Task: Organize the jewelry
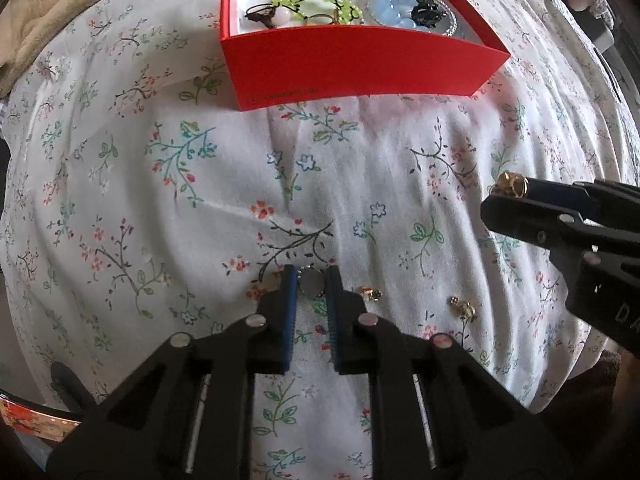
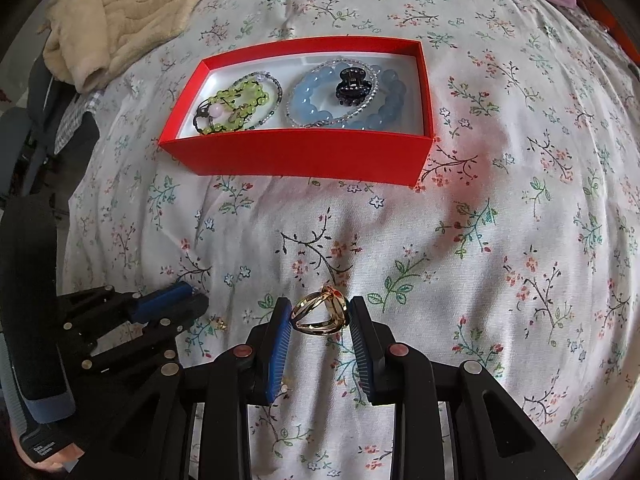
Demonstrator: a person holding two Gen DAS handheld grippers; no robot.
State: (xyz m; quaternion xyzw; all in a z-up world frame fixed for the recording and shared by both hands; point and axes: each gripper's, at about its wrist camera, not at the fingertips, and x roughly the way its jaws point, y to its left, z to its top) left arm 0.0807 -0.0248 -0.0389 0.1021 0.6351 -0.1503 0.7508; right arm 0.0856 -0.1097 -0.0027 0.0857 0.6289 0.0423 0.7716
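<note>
Left wrist view: my left gripper [image 1: 311, 280] points down at the flowered sheet [image 1: 160, 184], its pads closed against a small silver oval charm [image 1: 309, 284]. Two gold earrings [image 1: 370, 293] [image 1: 462, 307] lie just right of it. The red box [image 1: 360, 68] sits well beyond.

Right wrist view: my right gripper [image 2: 320, 316] clasps a gold ring [image 2: 320, 314] between its pads, above the sheet. The box [image 2: 296, 152], holding bracelets [image 2: 344, 96] and a hair clip [image 2: 354, 84], lies farther ahead.
</note>
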